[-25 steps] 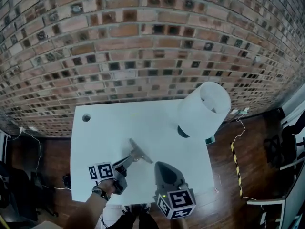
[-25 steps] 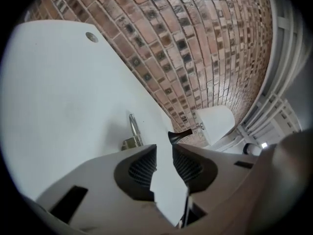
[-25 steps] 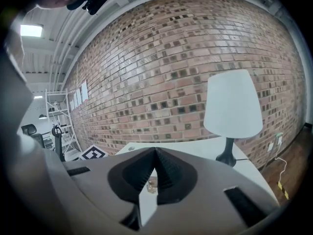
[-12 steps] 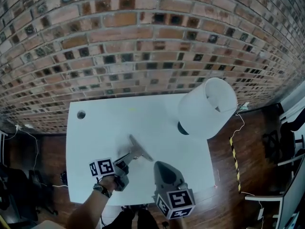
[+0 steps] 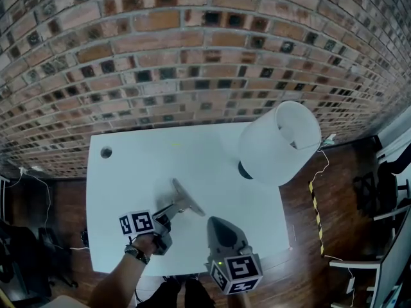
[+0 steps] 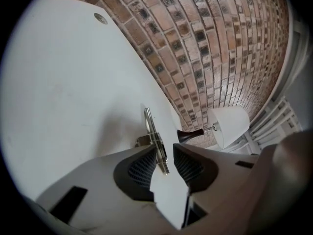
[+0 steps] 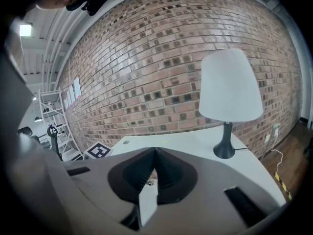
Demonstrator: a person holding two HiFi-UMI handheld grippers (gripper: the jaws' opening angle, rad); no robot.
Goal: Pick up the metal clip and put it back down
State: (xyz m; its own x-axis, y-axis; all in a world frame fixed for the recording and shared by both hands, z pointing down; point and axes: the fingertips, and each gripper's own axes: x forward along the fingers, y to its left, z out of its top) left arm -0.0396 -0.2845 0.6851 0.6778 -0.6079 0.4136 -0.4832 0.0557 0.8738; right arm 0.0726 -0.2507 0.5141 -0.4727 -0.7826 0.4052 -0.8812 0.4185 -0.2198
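Lying flat on table (image 5: 141, 165): clip (image 6: 155, 136), handle between left gripper (image 6: 165, 156) jaws. Jaws slightly wider than a second ago, pads clear, so clip released; set-down step likely complete. Right gripper (image 7: 155, 155) clenched, empty.

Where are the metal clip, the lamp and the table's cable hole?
metal clip (image 6: 155, 138), left gripper view, middle of its bar
lamp (image 5: 279, 145), head view, its shade
cable hole (image 5: 106, 152), head view, its centre
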